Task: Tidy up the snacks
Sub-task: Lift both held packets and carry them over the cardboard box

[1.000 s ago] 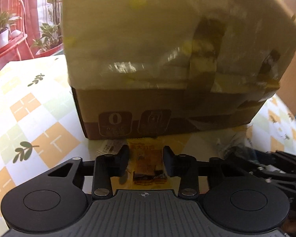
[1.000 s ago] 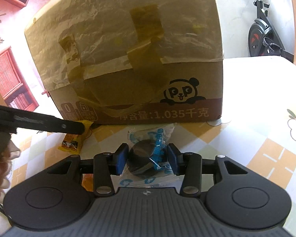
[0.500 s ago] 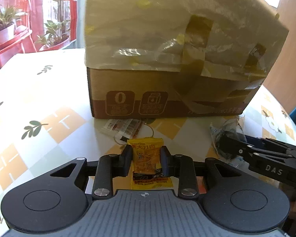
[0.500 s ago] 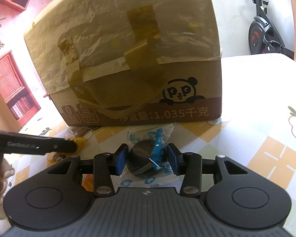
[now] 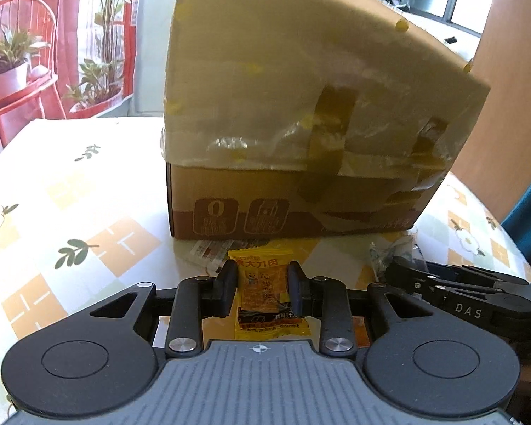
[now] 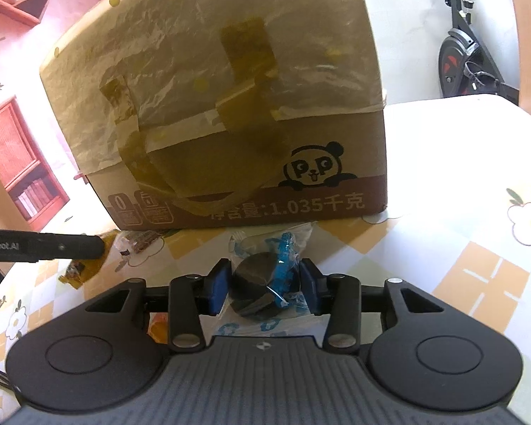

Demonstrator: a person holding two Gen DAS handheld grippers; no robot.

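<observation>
- Tablecloth [image 5: 70, 212] carries the taped box [image 6: 230, 106].
- Your left gripper [image 5: 262, 292] clamps the yellow packet [image 5: 265, 297]; your right gripper [image 6: 263, 285] clamps the cookie packet [image 6: 265, 283].
- Raise both clear of the box's rim before letting go.

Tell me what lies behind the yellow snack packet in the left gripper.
Behind the yellow snack packet lies a small clear-wrapped snack, then the cardboard box. The box's inside is hidden by its tall wall.

Harsh sunlight, blown highlights, fisheye warp

Snack packets [image 5: 265, 290] before box [image 5: 301, 106]
</observation>
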